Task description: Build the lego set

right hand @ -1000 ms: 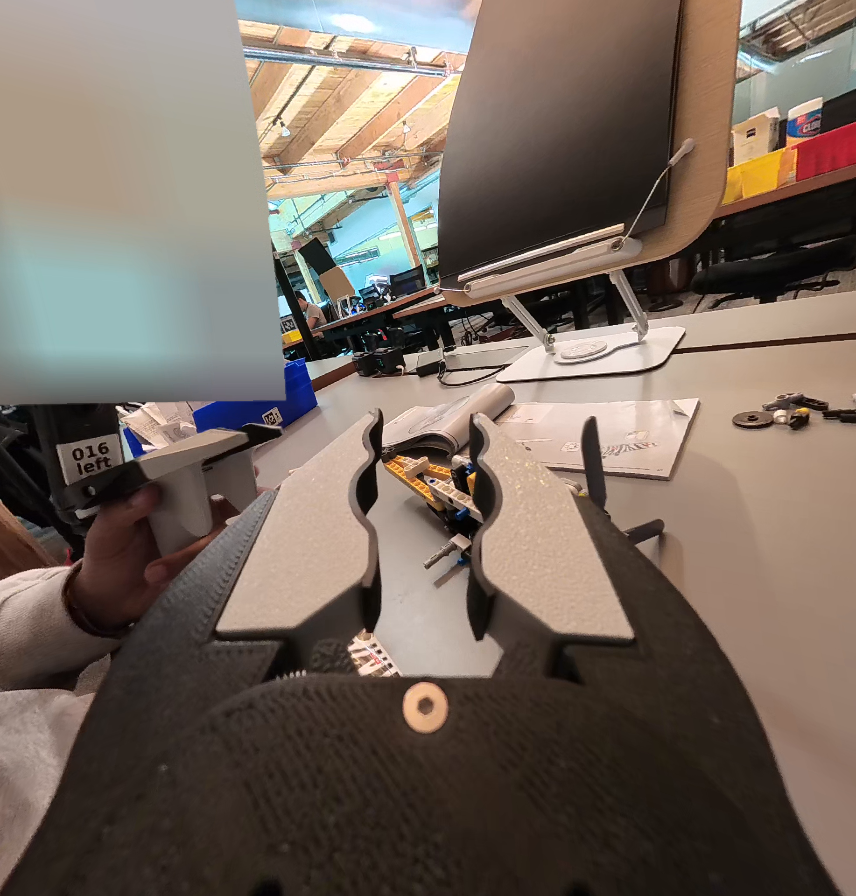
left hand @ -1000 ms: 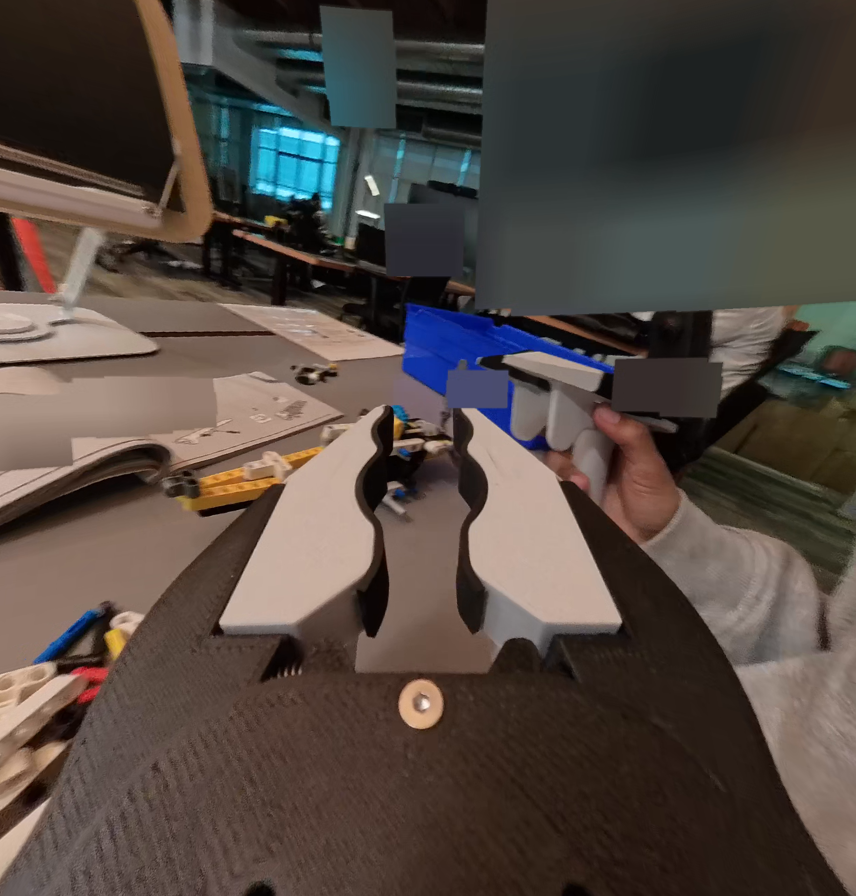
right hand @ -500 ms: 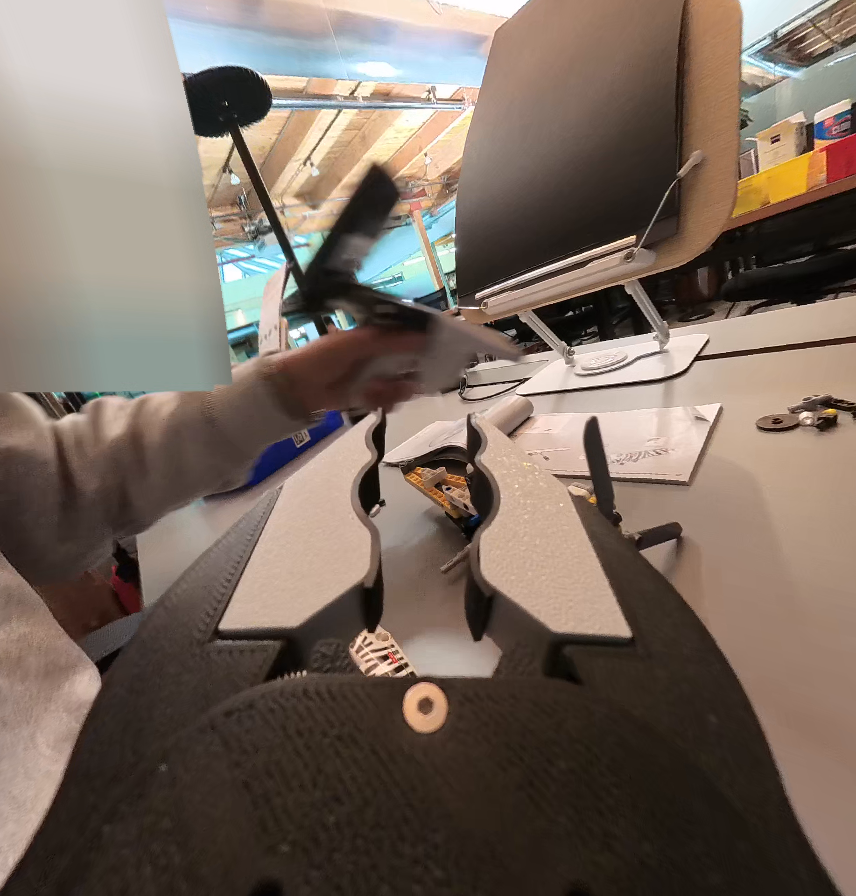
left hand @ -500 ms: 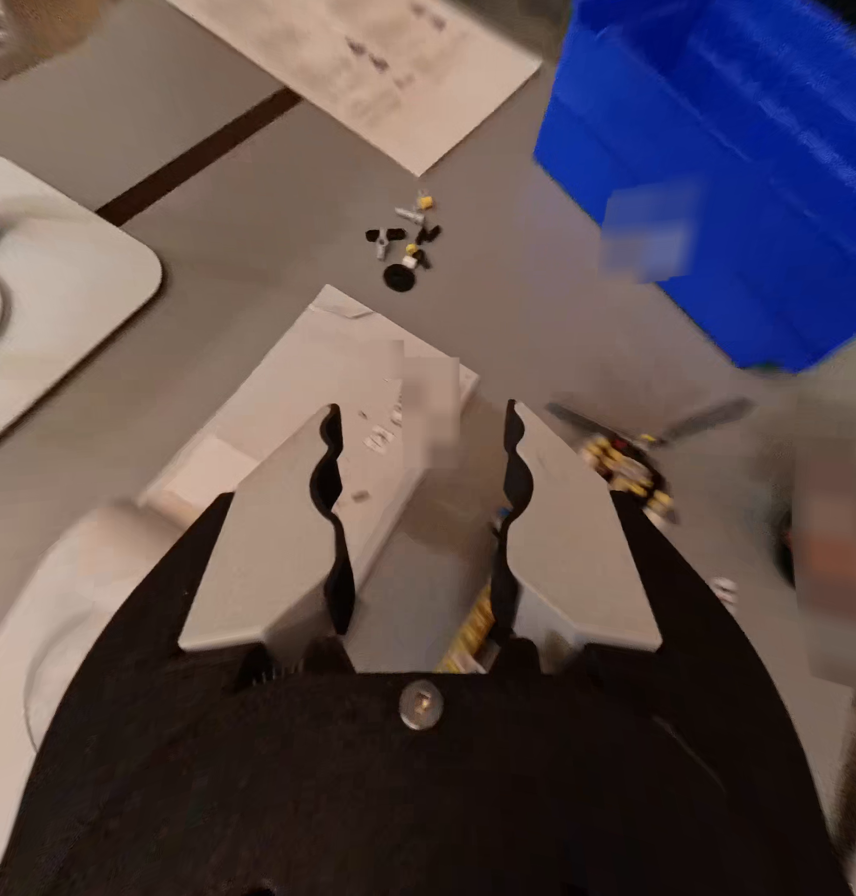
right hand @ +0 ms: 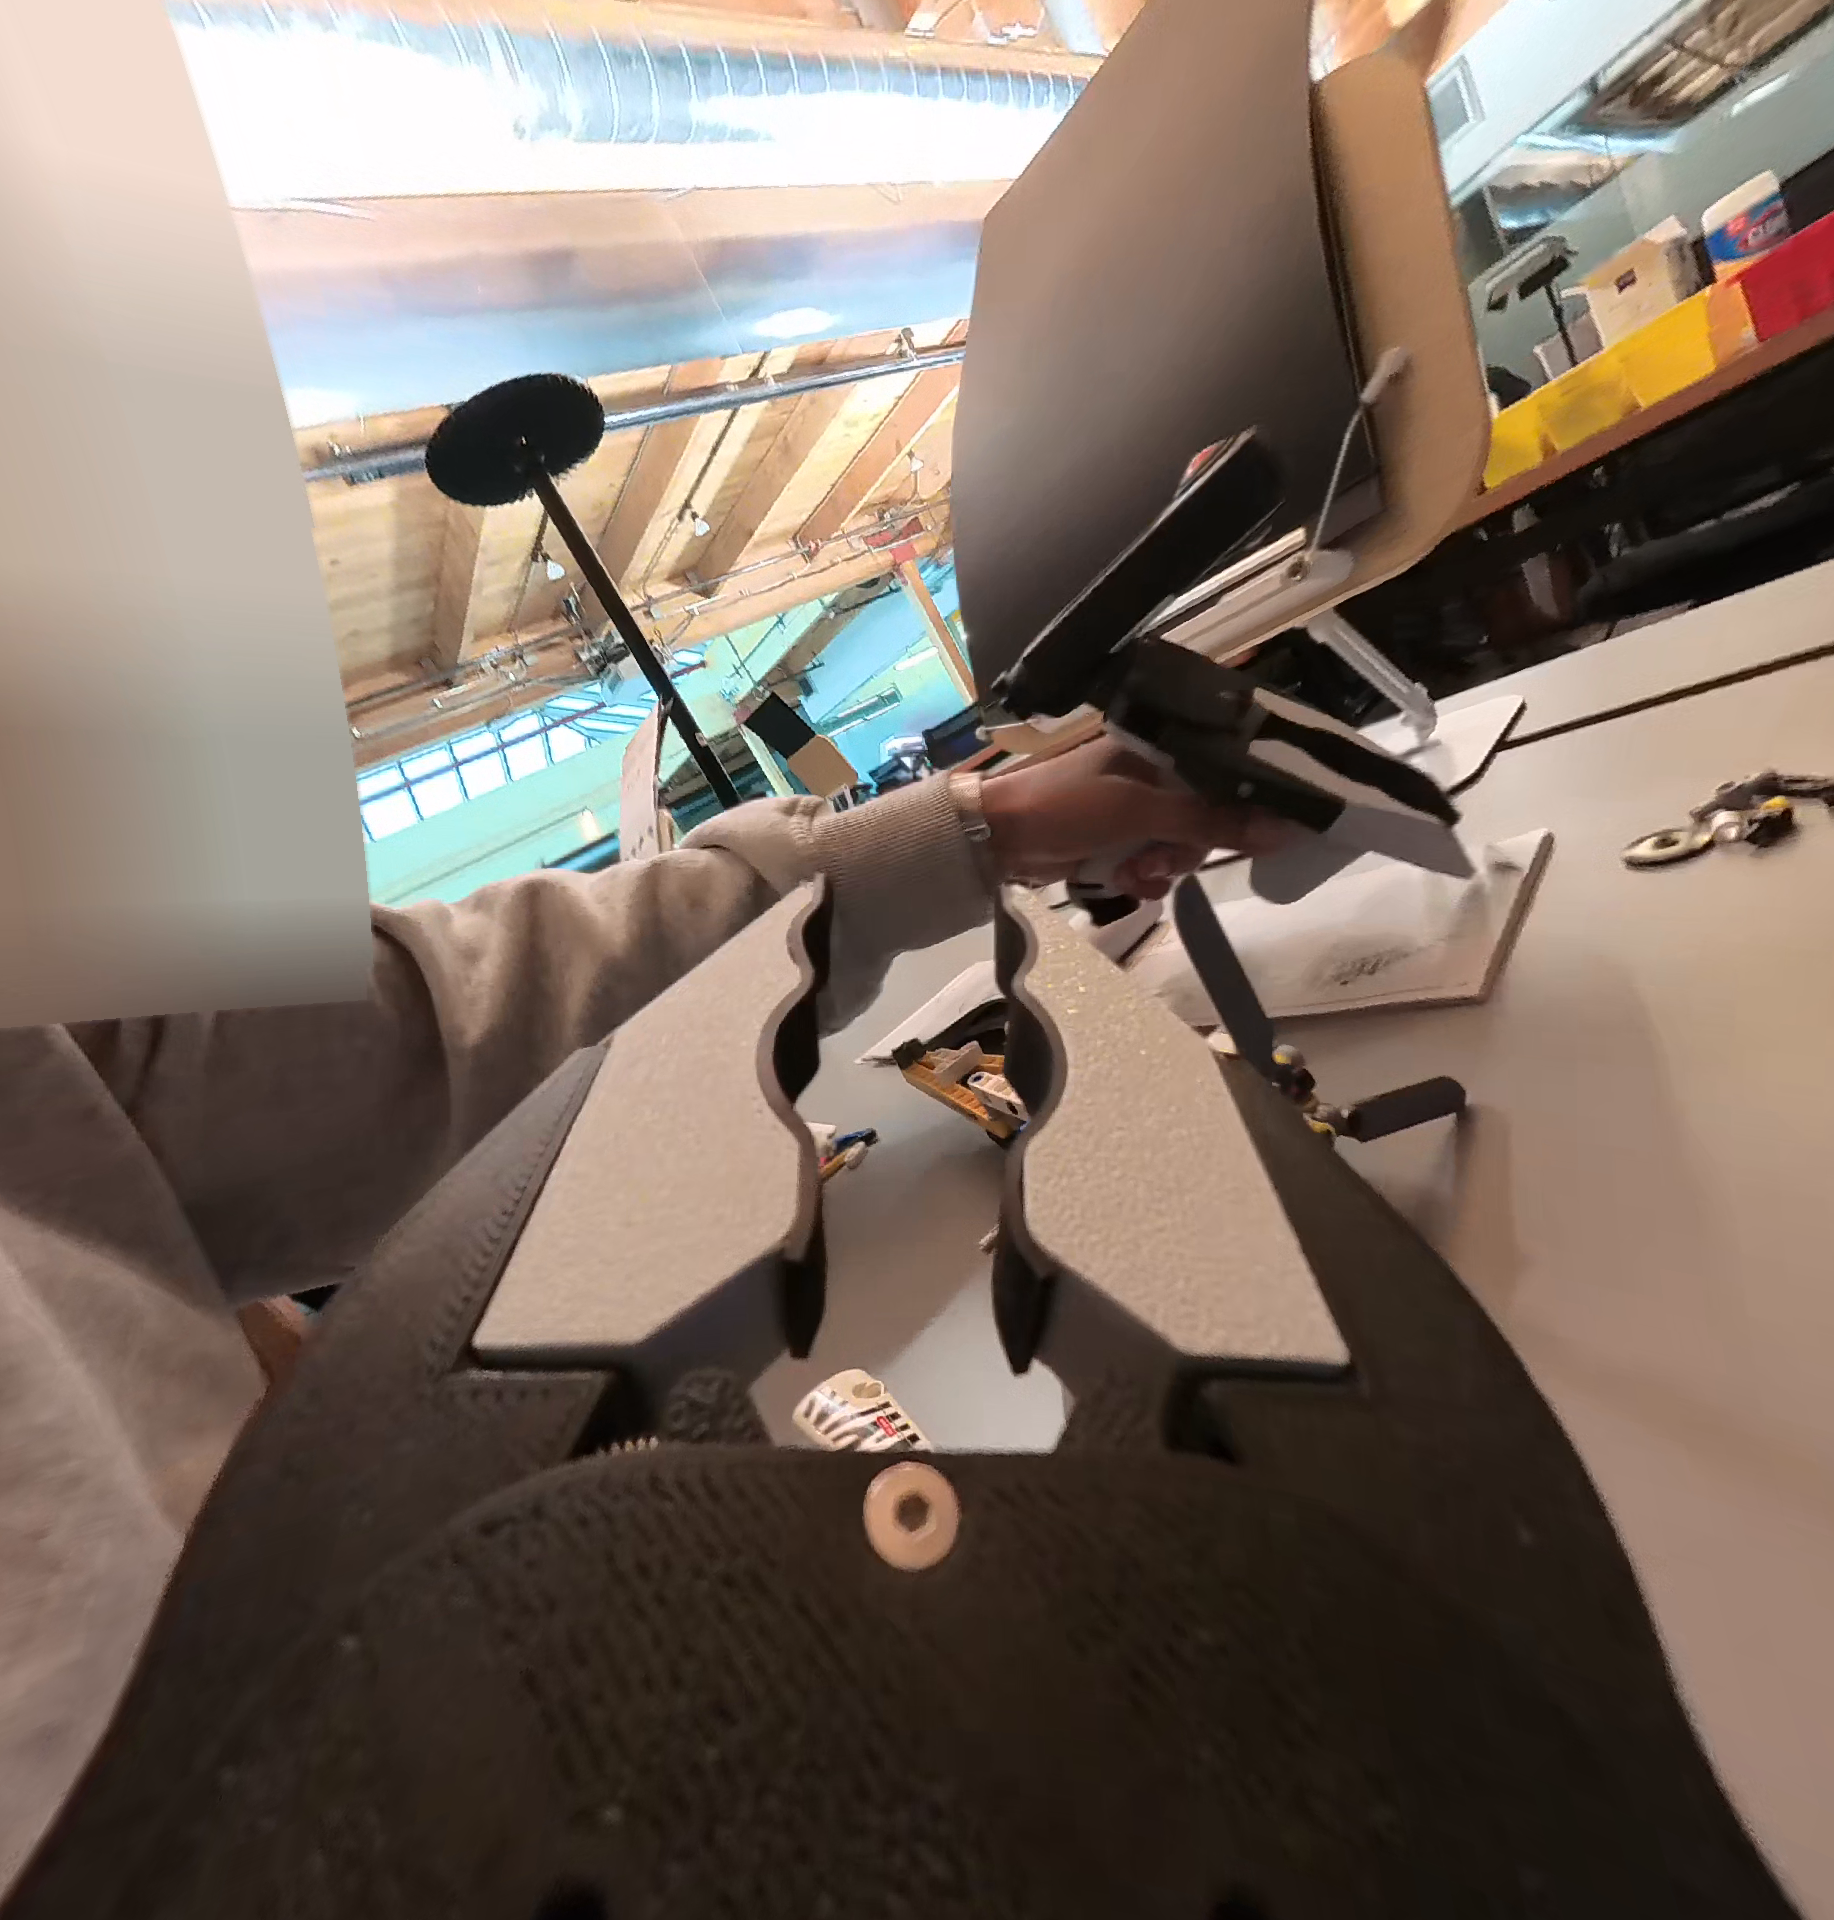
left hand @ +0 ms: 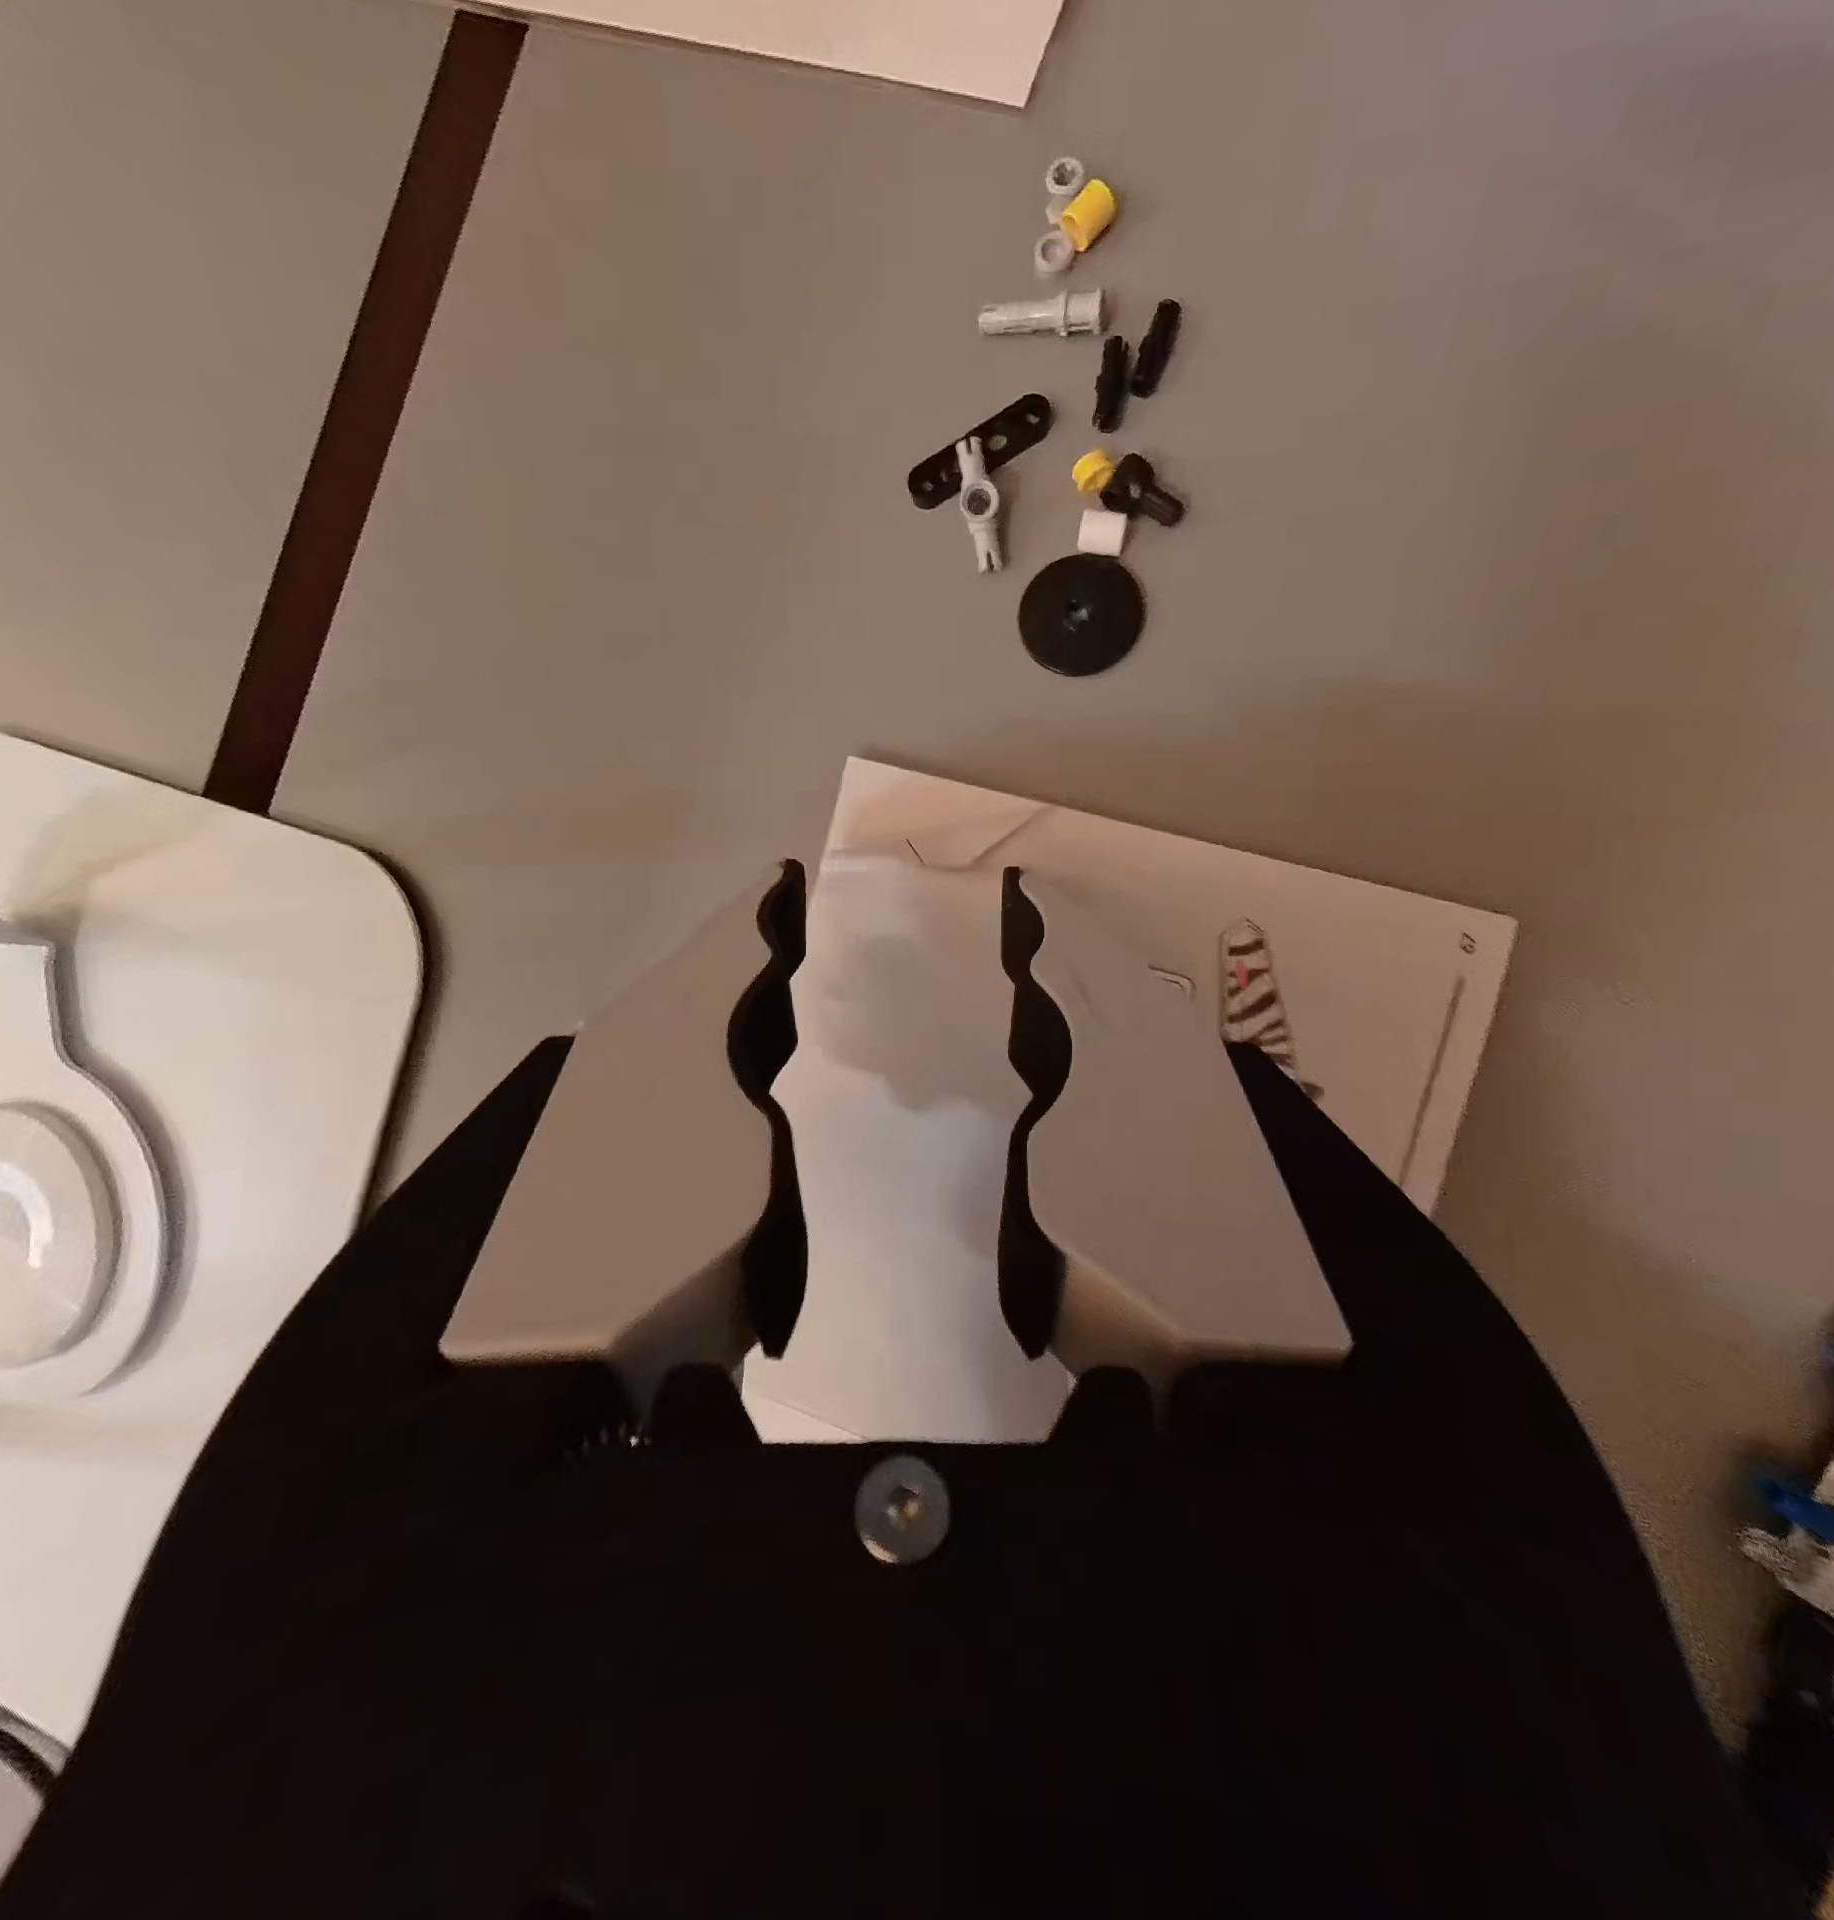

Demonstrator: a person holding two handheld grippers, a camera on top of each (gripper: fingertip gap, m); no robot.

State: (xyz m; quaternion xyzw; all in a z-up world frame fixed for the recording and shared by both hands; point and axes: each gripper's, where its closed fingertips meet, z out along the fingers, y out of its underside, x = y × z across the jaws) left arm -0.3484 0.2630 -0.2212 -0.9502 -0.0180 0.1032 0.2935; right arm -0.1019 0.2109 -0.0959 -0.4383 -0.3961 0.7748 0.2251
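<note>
My left gripper (left hand: 900,873) is open and empty. It points down over a white instruction booklet (left hand: 1339,997). Beyond its tips lies a cluster of small loose parts: a black disc (left hand: 1082,615), a black beam (left hand: 980,452), a grey pin (left hand: 1043,312) and a yellow bush (left hand: 1087,213). My right gripper (right hand: 908,899) is open and empty, low over the table. The yellow lego build (right hand: 960,1081) lies between and beyond its fingers. In the right wrist view a hand holds the left gripper (right hand: 1448,831) above the booklet (right hand: 1412,956).
A white monitor stand base (left hand: 165,1039) lies left of the booklet, with the monitor (right hand: 1152,364) above it. A black rotor blade (right hand: 1219,966) stands up by the build. A striped white piece (right hand: 861,1418) lies under the right gripper. More lego bits (left hand: 1827,1475) sit at the right edge. My right fingertips sit around 30 cm from my left ones. The black disc (left hand: 1082,615) lies some 5 cm from my left tips, 25 cm from my right tips. My right wrist view (right hand: 1662,846) looks at it from another angle. From the left gripper's tips to the grey pin (left hand: 1043,312) is close to 11 cm. Measured from the fingertips, the yellow bush (left hand: 1087,213) is 12 cm or so from the left gripper and 30 cm from the right.
My left gripper has swung up from the build, across the table and now points down over the booklet, closer to the small parts. My right gripper has stayed nearly still and open.
</note>
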